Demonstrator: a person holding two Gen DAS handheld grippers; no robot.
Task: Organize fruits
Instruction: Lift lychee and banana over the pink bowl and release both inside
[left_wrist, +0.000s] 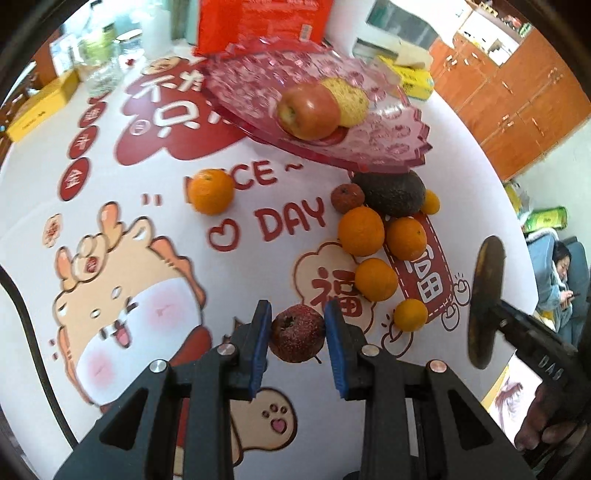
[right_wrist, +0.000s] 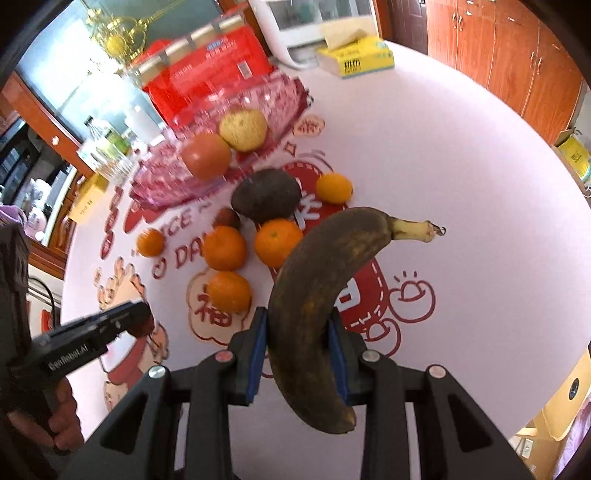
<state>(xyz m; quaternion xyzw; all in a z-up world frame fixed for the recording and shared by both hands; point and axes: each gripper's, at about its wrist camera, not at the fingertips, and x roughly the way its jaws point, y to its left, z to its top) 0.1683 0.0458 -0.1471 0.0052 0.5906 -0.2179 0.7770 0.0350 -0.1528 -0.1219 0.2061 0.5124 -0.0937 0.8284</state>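
Fruit is gripped on both sides: the left gripper (left_wrist: 297, 338) has its blue pads pressed on a small, speckled dark-red round fruit (left_wrist: 297, 333) above the table, and the right gripper (right_wrist: 296, 349) clamps a badly browned, curved banana (right_wrist: 320, 295) near its lower half, yellow stem pointing up and to the right. Beyond them a loose cluster lies on the cloth: several small orange mandarins (left_wrist: 361, 231), a dark green avocado (left_wrist: 392, 193) and a small reddish-brown wrinkled fruit (left_wrist: 346, 198), with one mandarin apart to the left (left_wrist: 211, 191). Behind the avocado stands a pink faceted transparent fruit dish (left_wrist: 388, 147) holding a red apple (left_wrist: 308, 110) and a yellow speckled pear (left_wrist: 347, 101), touching each other. A red printed package (left_wrist: 258, 22) stands behind the dish, yellow boxes (right_wrist: 356, 59) further back. The round table's white cloth (left_wrist: 147, 177) carries red lettering and a cartoon dragon. Orange-brown wooden cabinets (right_wrist: 517, 66) line the wall.
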